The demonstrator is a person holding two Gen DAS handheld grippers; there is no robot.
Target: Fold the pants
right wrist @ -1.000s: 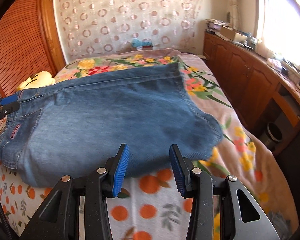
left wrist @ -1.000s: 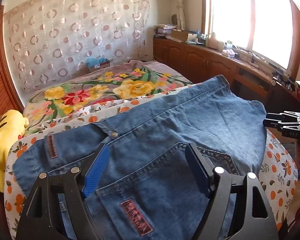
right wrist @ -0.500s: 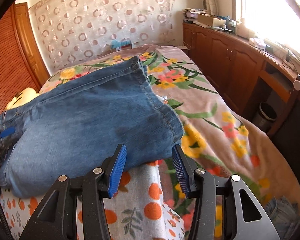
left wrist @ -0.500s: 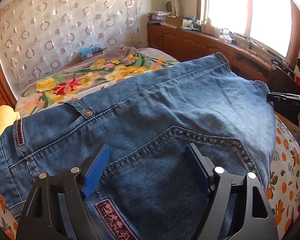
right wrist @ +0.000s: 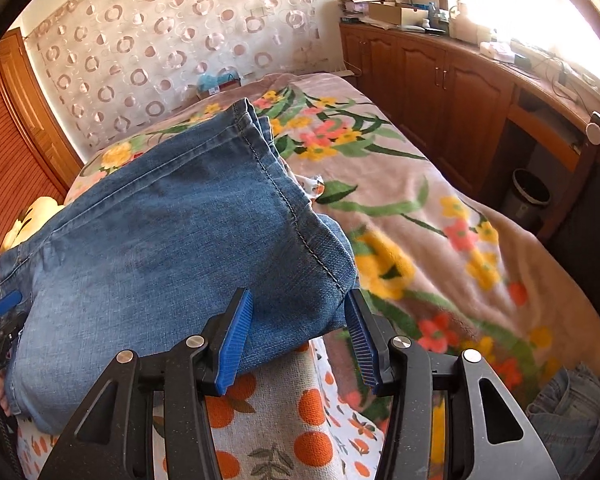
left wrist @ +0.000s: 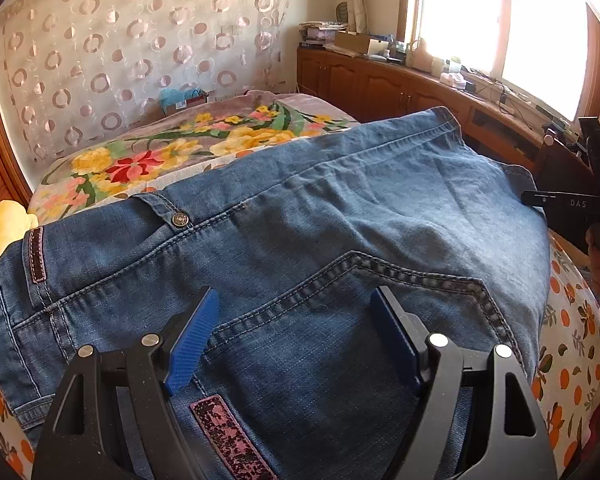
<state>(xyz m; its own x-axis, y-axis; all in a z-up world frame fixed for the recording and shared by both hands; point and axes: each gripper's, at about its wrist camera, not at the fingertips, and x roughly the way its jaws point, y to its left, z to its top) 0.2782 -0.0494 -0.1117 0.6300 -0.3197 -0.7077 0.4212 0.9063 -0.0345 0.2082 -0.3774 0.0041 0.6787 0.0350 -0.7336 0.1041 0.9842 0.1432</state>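
Blue jeans [left wrist: 340, 216] lie folded on the bed, waistband and back pocket near the left gripper, leg hems at the far end [right wrist: 268, 168]. My left gripper [left wrist: 296, 336] is open, its blue pads just above the back pocket. My right gripper [right wrist: 296, 336] is open, its pads on either side of the folded edge of the jeans [right wrist: 160, 248]. The right gripper also shows at the right edge of the left wrist view [left wrist: 568, 204]. The left gripper shows at the left edge of the right wrist view [right wrist: 0, 312].
The bed carries a floral blanket [right wrist: 440, 216] and an orange-print sheet [right wrist: 284, 420]. A yellow plush toy [left wrist: 0, 236] lies at the left. Wooden cabinets [right wrist: 440, 76] and a bin [right wrist: 528, 196] stand to the right. Another denim garment [right wrist: 572, 416] lies at the lower right.
Both grippers have moved in toward the jeans. The right gripper swung right, toward the folded corner, so its pads now stand at either side of the edge. The jeans fill more of the left view.
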